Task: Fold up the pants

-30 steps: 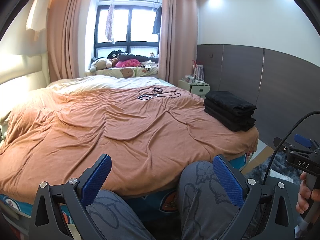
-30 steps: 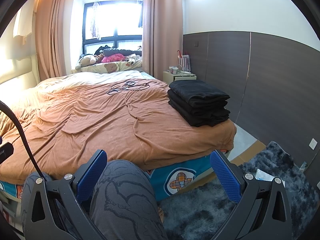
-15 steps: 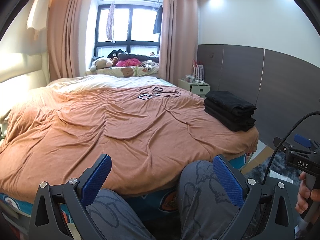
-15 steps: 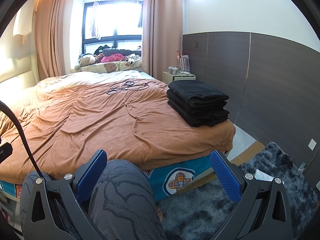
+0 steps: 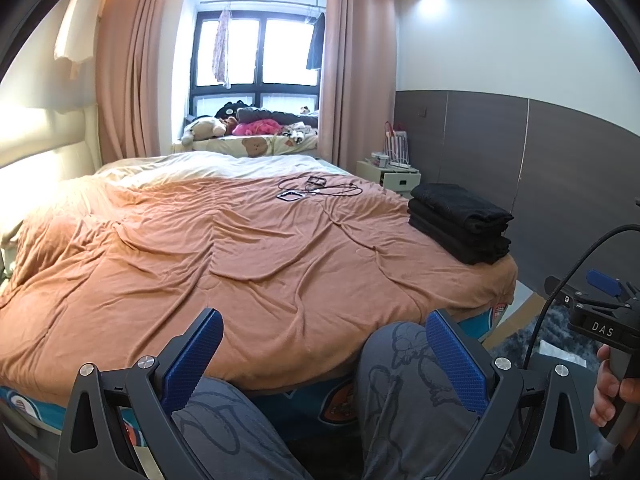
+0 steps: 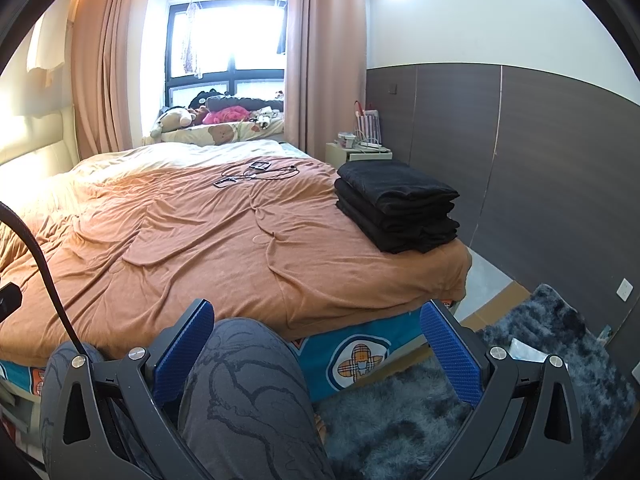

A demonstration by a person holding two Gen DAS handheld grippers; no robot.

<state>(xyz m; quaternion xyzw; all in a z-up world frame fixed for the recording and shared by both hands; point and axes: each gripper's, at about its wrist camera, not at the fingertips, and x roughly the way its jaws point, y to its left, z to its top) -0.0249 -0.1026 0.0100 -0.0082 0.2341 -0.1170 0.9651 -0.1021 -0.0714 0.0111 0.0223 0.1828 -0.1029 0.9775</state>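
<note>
A: Bed (image 5: 256, 264) filled the left wrist view, under an orange-brown cover. What of the left tongs (image 5: 324, 354)?

B: They stood wide apart and held nothing, low at the foot of the bed, with the person's knees (image 5: 400, 368) in grey patterned trousers between and under the blue pads (image 5: 192, 356).

A: And the pants?

B: The stack of folded black pants (image 5: 460, 222) lay on the bed's near right corner, close to its edge. Cables and a small device (image 5: 316, 190) lay further up the bed, well apart from the stack. Beyond the bed's far right corner stood a nightstand (image 5: 394, 178). At the right edge of the view, off the bed, a hand (image 5: 614, 390) gripped the handle of the other tool.

A: Then the right wrist view?

B: The right tongs (image 6: 316, 354) were likewise spread wide and empty, at the foot of the bed (image 6: 200, 248), one knee (image 6: 244, 376) rising between the pads (image 6: 452, 354). The same stack of folded black pants (image 6: 396, 206) rested on the bed's right corner, near the edge. A dark shaggy rug (image 6: 460, 408) covered the floor beside the bed's foot, to the right.
</note>
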